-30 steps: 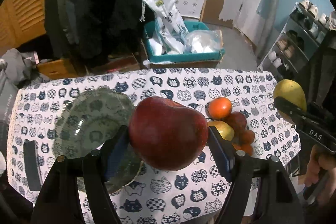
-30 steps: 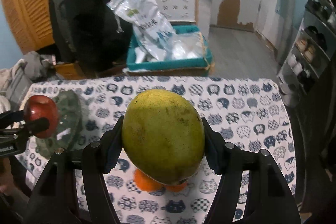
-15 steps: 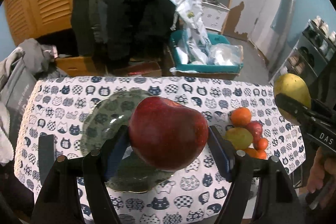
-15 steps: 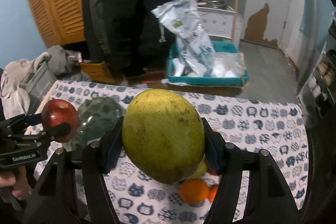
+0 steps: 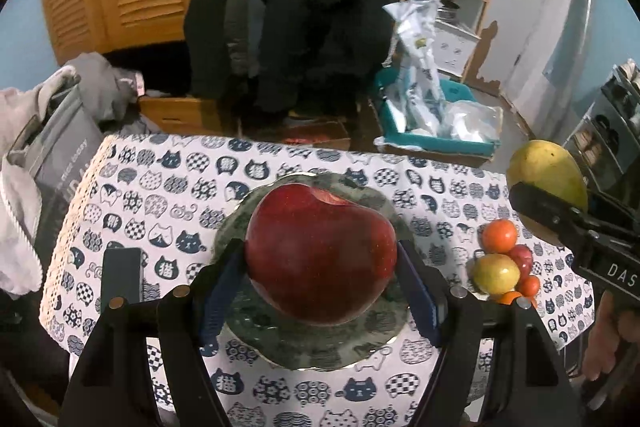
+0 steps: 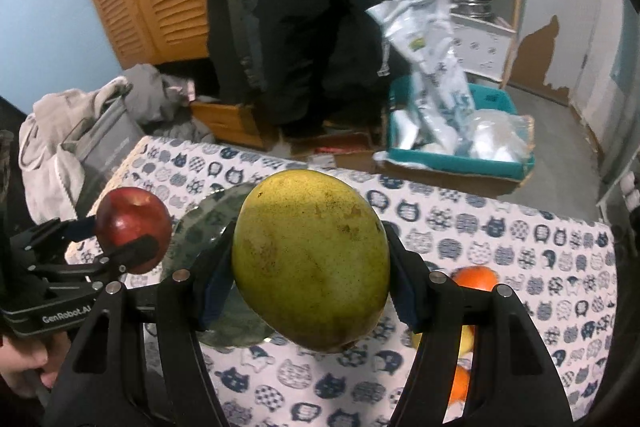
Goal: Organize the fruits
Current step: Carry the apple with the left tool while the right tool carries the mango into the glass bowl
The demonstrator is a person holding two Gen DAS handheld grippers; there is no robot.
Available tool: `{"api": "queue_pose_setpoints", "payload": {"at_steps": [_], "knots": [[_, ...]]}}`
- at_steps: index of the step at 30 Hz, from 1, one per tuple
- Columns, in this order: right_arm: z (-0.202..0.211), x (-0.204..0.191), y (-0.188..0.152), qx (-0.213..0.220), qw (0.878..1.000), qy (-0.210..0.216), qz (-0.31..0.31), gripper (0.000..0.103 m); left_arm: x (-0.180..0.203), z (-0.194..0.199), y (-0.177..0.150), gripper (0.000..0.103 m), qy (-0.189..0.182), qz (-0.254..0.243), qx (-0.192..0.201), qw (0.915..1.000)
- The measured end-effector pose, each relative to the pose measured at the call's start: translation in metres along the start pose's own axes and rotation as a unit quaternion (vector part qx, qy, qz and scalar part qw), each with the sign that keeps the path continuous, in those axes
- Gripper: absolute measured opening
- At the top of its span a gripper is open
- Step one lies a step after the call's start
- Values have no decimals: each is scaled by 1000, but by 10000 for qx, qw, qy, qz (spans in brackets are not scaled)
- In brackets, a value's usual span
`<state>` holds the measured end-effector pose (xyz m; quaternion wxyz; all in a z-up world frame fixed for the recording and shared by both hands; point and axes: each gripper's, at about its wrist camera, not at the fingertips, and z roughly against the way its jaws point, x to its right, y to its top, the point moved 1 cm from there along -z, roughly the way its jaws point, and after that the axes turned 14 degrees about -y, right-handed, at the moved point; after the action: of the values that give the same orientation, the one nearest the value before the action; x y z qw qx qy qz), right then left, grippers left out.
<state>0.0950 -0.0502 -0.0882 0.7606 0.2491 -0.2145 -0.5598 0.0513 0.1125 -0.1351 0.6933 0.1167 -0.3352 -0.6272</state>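
Your left tool (image 5: 320, 287) grips the apple (image 5: 320, 253) above the plate (image 5: 308, 339); right tool (image 6: 310, 291) grips the mango (image 6: 310, 261). Lower gently, release centrally.

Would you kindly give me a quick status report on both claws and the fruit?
Left claw shut on red apple, above green plate. Right claw shut on mango. Nothing blocking plate.

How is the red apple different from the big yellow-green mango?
The apple is dark red and round with a dip on top; the mango is yellow-green, egg-shaped and speckled brown. The apple sits in the left tongs, the mango in the right tongs. The apple hangs over the green plate; the mango hangs beside it. Both are gripped, off the table.
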Motion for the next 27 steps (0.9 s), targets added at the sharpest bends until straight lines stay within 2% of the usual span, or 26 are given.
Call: {"api": "queue_pose_setpoints", "payload": {"at_steps": [11, 17, 27], "knots": [[-61, -50, -5, -556, 9977, 203, 329, 67, -60, -41, -15, 76, 128, 600, -480, 9970], [-97, -69, -15, -971, 9939, 347, 396, 67, -76, -67, -28, 76, 264, 570, -744, 9952], [-127, -79, -28, -1347, 9891, 422, 423, 67, -86, -100, -45, 76, 287, 544, -1175, 9912]]}}
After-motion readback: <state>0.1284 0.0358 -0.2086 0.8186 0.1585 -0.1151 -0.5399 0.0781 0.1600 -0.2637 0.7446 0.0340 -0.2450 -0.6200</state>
